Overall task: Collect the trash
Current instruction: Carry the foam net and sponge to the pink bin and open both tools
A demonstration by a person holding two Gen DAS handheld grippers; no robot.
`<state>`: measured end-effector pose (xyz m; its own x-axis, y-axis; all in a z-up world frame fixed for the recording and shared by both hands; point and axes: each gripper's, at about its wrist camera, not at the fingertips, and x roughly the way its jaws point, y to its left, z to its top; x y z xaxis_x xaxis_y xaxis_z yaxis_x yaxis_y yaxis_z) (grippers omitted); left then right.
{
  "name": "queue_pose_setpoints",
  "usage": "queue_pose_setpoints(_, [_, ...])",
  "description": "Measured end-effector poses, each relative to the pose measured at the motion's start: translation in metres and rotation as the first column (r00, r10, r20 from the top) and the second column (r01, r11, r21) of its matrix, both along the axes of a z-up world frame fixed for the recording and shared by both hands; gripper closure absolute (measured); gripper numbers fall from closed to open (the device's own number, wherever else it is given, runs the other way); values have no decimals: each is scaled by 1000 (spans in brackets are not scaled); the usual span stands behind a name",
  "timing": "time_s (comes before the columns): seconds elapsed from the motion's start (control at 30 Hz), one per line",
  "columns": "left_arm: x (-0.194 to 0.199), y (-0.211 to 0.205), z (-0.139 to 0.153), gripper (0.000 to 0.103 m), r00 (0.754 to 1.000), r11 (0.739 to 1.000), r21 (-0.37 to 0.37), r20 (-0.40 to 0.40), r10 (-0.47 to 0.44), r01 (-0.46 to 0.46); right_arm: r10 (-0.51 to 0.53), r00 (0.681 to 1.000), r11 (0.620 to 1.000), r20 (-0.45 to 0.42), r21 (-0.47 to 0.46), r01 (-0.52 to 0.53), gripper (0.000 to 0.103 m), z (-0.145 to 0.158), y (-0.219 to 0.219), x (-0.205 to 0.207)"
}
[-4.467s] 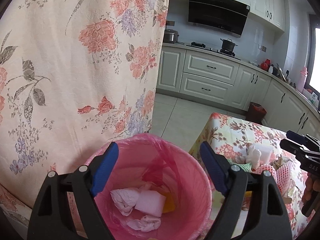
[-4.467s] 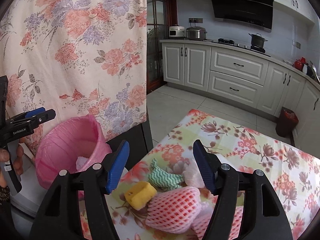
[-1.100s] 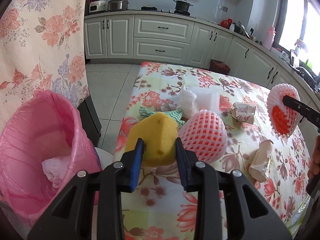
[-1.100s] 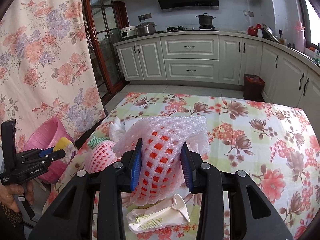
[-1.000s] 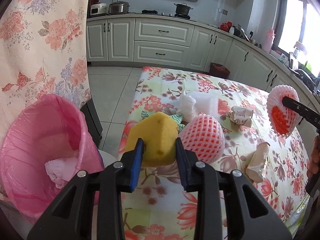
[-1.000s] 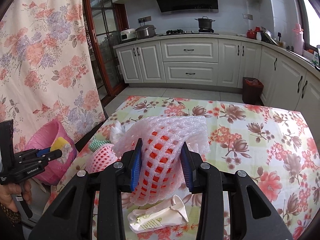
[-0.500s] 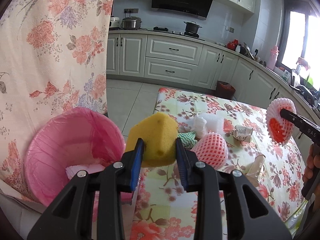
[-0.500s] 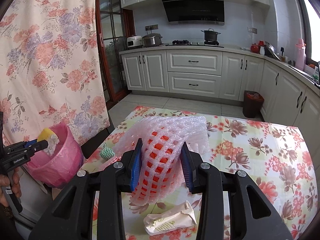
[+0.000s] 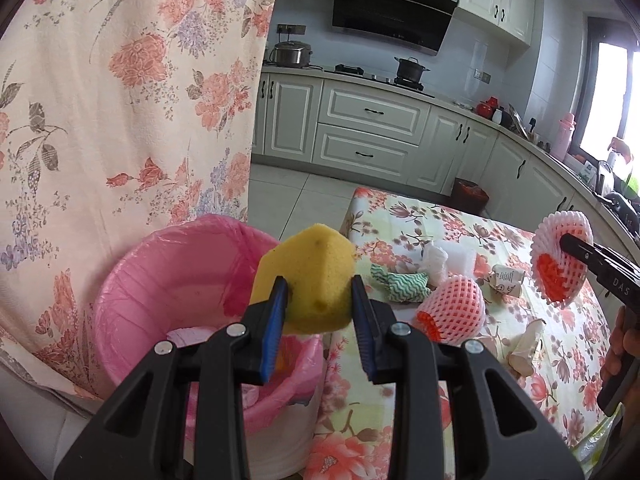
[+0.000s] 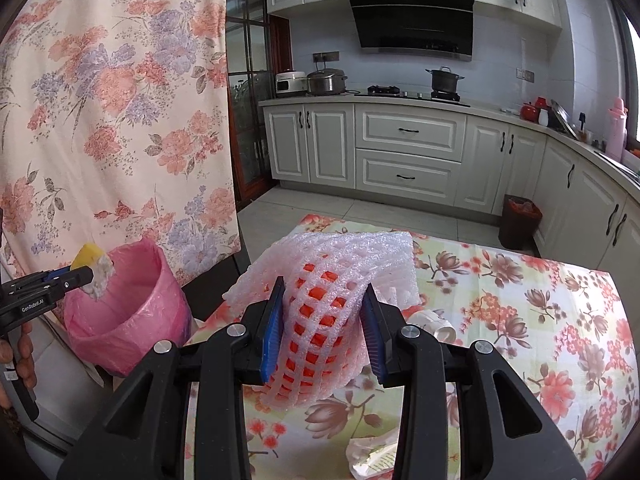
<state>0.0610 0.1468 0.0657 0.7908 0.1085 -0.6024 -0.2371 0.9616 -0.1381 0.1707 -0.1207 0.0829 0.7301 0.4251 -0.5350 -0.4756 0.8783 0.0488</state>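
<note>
My left gripper (image 9: 319, 300) is shut on a yellow sponge (image 9: 310, 276), held in the air by the right rim of the pink-lined bin (image 9: 168, 272). From the right wrist view the sponge (image 10: 93, 266) hangs over the bin (image 10: 132, 312). My right gripper (image 10: 323, 316) is shut on a pink foam fruit net (image 10: 332, 280) with orange inside, raised above the floral table (image 10: 540, 320); the left wrist view shows that net (image 9: 560, 260) at far right. Another foam net (image 9: 454, 312), a green striped rag (image 9: 400, 286), white tissue (image 9: 436, 258) and wrappers lie on the table.
A floral curtain (image 9: 120, 100) hangs behind the bin. Kitchen cabinets (image 10: 408, 156) and a small red bin (image 10: 520, 220) stand beyond the table. A crumpled wrapper (image 10: 376, 456) lies near the table's front. Tissues (image 9: 192, 334) sit inside the pink bin.
Both grippers have moved left and risen a little. The sponge has gone from over the table's edge to beside the bin's rim; the right gripper's net followed. Grips are unchanged.
</note>
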Motion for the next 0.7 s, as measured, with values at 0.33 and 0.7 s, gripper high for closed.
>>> queue_pose_setpoints(0.33, [-28,47,9,72,995,995,15,22,97,-97,100,995,995,2,-8,-100,67,5,54,-10])
queue_pose_setpoints(0.7, [-42,86,10,72,988,988,15,31,154,-155,212,977,977,-3,-21,-212,67,7,127,-20])
